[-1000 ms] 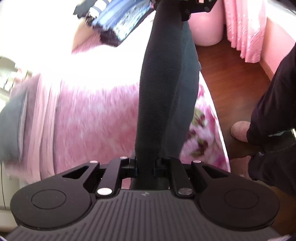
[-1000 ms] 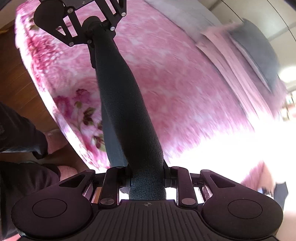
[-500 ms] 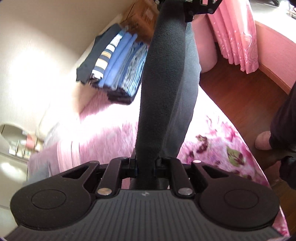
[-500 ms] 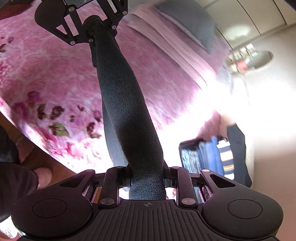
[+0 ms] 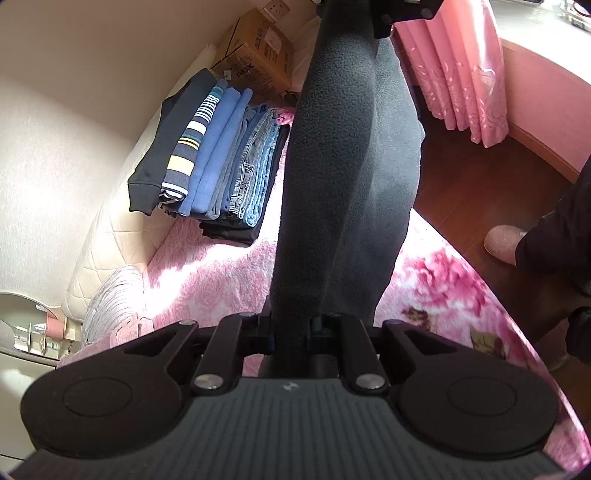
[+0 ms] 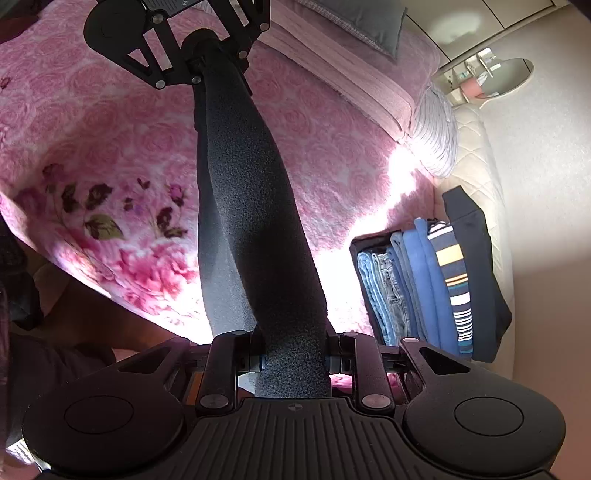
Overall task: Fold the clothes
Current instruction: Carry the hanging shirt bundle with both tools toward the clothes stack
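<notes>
A dark grey fleece garment (image 5: 343, 166) hangs stretched in a long band between my two grippers above the pink bed. My left gripper (image 5: 291, 328) is shut on one end of it. The other end runs up to my right gripper (image 5: 402, 11) at the top of the left wrist view. In the right wrist view the same garment (image 6: 243, 206) runs from my right gripper (image 6: 295, 350), shut on it, up to the left gripper (image 6: 199, 48). A stack of folded clothes (image 5: 218, 155) (image 6: 428, 284), blue, striped and dark, lies on the bed by the wall.
A pink floral blanket (image 5: 207, 273) (image 6: 110, 122) covers the bed. A cardboard box (image 5: 255, 62) and pink curtains (image 5: 465, 66) stand beyond it. A person's slippered foot (image 5: 502, 240) is on the wood floor (image 5: 461, 184). Grey pillow (image 6: 365, 22) and a round side table (image 6: 495, 77) sit at the head end.
Both grippers have swung with the garment toward the wall side of the bed. The stack of folded clothes has come fully into both views. The grip on the garment is unchanged.
</notes>
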Demonstrator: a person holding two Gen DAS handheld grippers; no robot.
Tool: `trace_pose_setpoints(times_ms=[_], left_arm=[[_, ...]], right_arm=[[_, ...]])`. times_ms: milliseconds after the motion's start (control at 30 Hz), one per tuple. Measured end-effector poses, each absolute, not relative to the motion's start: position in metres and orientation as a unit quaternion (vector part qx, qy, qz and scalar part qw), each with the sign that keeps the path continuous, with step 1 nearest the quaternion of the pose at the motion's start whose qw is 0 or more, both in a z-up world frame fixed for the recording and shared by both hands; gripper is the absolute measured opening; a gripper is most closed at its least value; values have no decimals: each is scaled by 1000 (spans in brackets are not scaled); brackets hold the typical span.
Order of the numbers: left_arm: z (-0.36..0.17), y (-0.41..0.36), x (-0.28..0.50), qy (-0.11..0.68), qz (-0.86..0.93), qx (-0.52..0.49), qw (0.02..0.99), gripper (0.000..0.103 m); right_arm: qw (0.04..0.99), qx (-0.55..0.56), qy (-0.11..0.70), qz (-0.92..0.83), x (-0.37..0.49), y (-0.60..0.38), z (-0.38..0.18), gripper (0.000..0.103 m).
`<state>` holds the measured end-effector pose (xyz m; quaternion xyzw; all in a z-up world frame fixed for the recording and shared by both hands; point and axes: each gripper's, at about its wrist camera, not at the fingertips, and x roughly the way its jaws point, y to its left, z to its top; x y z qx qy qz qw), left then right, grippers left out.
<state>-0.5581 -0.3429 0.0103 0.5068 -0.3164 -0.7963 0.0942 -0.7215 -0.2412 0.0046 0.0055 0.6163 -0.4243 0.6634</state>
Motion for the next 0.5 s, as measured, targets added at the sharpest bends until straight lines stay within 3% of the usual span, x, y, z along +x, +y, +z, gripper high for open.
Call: trace_pose_setpoints(times_ms=[500], left_arm=[[44, -380, -673, -313, -788, 513, 135, 12]], right_arm=[[687, -26, 603, -405, -839, -294, 37, 24]])
